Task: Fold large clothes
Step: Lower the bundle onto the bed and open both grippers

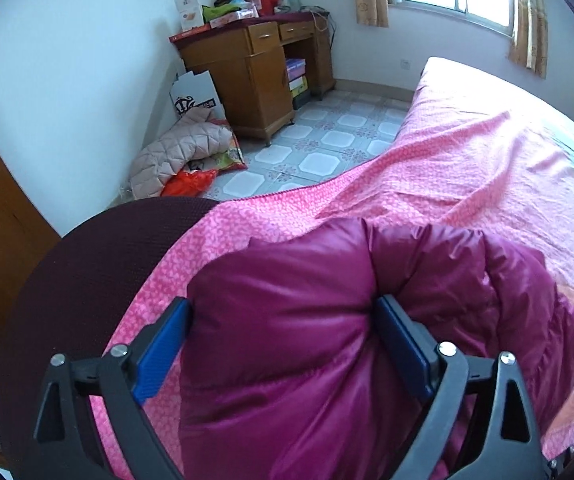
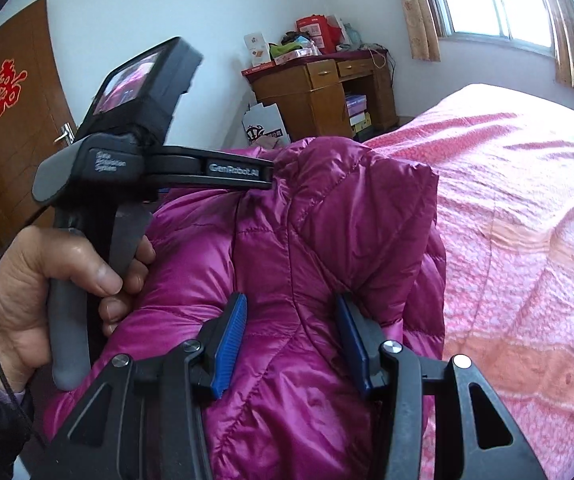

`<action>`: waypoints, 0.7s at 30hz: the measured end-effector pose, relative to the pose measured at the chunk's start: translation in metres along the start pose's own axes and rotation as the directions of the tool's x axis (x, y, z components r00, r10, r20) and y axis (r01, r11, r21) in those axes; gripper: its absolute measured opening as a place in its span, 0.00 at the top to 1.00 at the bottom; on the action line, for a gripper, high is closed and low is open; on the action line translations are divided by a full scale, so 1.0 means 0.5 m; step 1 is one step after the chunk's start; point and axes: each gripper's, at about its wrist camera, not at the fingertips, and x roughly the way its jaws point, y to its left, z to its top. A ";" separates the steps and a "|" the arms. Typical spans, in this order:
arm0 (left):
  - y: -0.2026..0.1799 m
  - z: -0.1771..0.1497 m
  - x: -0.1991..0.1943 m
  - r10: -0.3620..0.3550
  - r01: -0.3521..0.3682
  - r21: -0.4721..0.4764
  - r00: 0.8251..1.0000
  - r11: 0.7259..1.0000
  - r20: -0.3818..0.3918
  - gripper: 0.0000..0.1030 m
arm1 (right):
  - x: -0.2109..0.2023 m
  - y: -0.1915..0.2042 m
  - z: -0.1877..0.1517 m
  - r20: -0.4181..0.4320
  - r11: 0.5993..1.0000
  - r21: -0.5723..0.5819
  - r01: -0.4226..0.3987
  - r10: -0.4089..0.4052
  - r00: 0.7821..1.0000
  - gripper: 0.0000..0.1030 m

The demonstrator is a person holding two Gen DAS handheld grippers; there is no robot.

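A magenta quilted down jacket [image 1: 327, 320] lies bunched on the pink bedspread [image 1: 467, 168]. My left gripper [image 1: 283, 316] has its blue pads pressed into a thick puffy fold of the jacket. In the right wrist view the jacket [image 2: 327, 220] rises in a bundle, and my right gripper [image 2: 291, 320] is shut on a fold of it near a seam. The left gripper's body [image 2: 159, 168], held by a hand [image 2: 47, 280], shows at the left, its fingers reaching into the top of the bundle.
A dark round chair back [image 1: 87, 280] sits by the bed's near left edge. A wooden desk [image 1: 255, 68] with boxes stands at the far wall. A beige quilted coat [image 1: 183, 148] and bags lie on the tiled floor. A brown door [image 2: 11, 120] is at left.
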 end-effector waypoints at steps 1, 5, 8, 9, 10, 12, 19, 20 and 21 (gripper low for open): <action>0.002 -0.004 -0.014 -0.006 0.006 -0.004 1.000 1.000 0.002 0.08 | -0.009 -0.005 0.001 -0.003 1.000 0.012 -0.003 0.003 1.000 0.53; 0.012 -0.044 -0.093 0.010 -0.011 0.014 0.999 1.000 0.051 0.08 | -0.064 -0.008 -0.016 0.015 0.998 0.062 -0.015 0.014 1.000 0.45; 0.009 -0.091 -0.151 0.029 -0.033 0.036 0.994 0.999 0.109 0.08 | -0.111 -0.013 -0.034 0.043 0.995 0.095 -0.041 0.037 0.998 0.38; 0.011 -0.105 -0.166 0.028 -0.033 0.034 0.992 0.999 0.120 0.08 | -0.128 -0.014 -0.041 0.054 0.994 0.101 -0.038 0.033 0.998 0.36; 0.013 -0.127 -0.187 0.023 -0.027 0.025 0.991 0.999 0.133 0.08 | -0.146 -0.014 -0.047 0.065 0.994 0.107 -0.031 0.024 0.998 0.35; 0.020 -0.149 -0.208 0.013 -0.014 0.004 0.989 1.000 0.148 0.05 | -0.175 -0.013 -0.058 0.077 0.993 0.118 -0.017 0.008 0.997 0.33; 0.018 -0.238 -0.282 0.013 -0.014 0.002 0.981 1.000 0.191 0.01 | -0.273 -0.002 -0.091 0.126 0.990 0.142 0.012 -0.030 0.992 0.32; 0.020 -0.248 -0.294 0.012 -0.011 -0.004 0.980 1.000 0.197 0.00 | -0.283 0.000 -0.091 0.134 0.989 0.146 0.020 -0.040 0.990 0.31; 0.024 -0.258 -0.306 0.013 -0.011 -0.008 0.979 1.000 0.205 0.00 | -0.294 -0.003 -0.089 0.145 0.988 0.151 0.026 -0.048 0.988 0.30</action>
